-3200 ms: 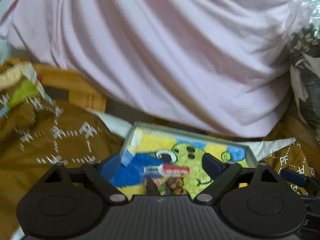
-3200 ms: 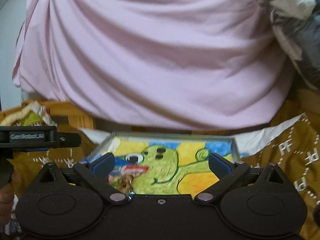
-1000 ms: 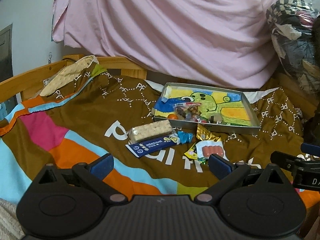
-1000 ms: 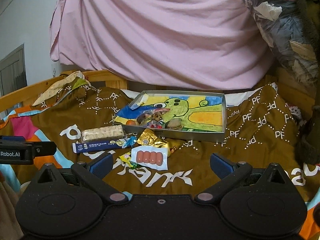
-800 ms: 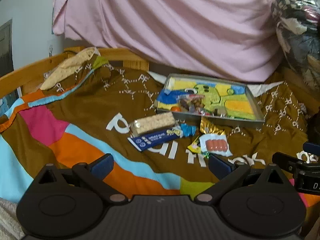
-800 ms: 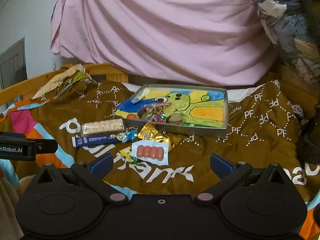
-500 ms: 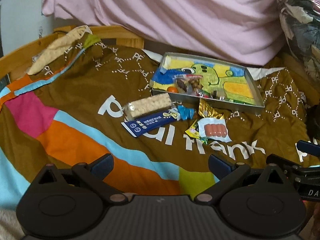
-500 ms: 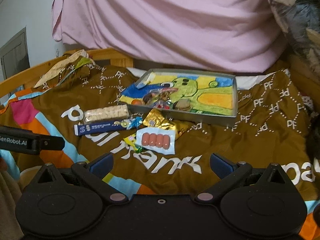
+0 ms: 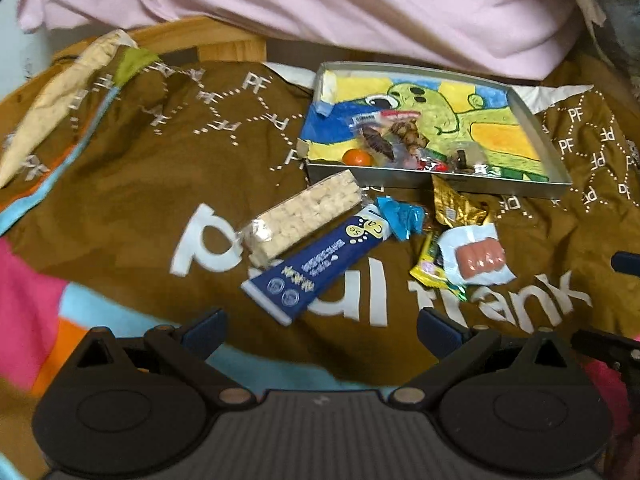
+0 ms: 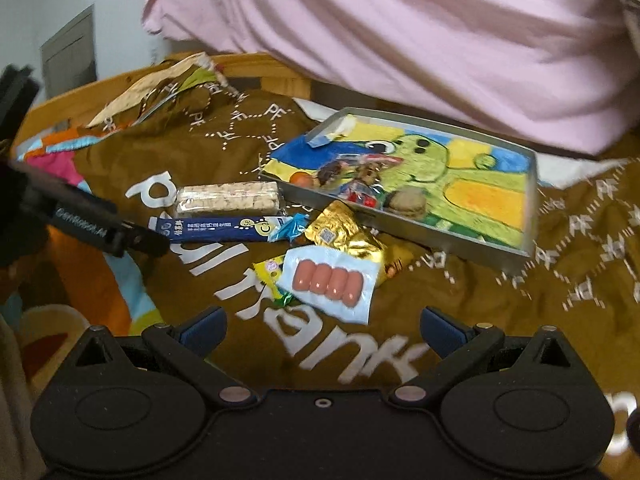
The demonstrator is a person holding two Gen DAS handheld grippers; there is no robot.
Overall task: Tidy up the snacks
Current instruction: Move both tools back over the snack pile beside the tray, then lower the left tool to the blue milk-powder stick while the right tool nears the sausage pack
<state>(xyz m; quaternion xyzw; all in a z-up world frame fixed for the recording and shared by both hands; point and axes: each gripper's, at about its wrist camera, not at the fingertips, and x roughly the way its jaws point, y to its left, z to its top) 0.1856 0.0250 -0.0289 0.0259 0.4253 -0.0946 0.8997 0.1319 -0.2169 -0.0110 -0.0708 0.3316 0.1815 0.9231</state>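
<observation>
Left gripper [image 9: 322, 326]: fingers spread wide, empty, hovering above the blanket, short of the loose snacks.
Right gripper [image 10: 322, 326]: fingers spread wide too, nothing between them, hanging above the blanket with the sausage pack just ahead.
Blanket [image 9: 132, 184]: brown with white lettering and pink, orange and light-blue patches; it covers the bed.
Tray [image 9: 536, 136]: shallow metal tray with a green cartoon figure on its floor, lying on the blanket at the far side.
In the tray: a small orange ball [image 9: 358, 157] near the front left corner, with a few small wrapped snacks [image 9: 400, 140] beside it, bunched along the front wall.
Cracker pack [image 9: 304, 210]: clear wrapper, on the blanket just in front of the tray's left corner.
Blue pack [image 9: 320, 264]: long and dark blue, lying alongside the cracker pack and touching it.
Gold wrapper [image 10: 344, 232]: crumpled, against the tray's front wall.
Sausage pack [image 10: 328, 282]: pale blue with four pink sausages, partly over a yellow packet [image 10: 270, 270] and the gold wrapper.
Pink sheet [image 10: 400, 32]: hangs behind the tray.
</observation>
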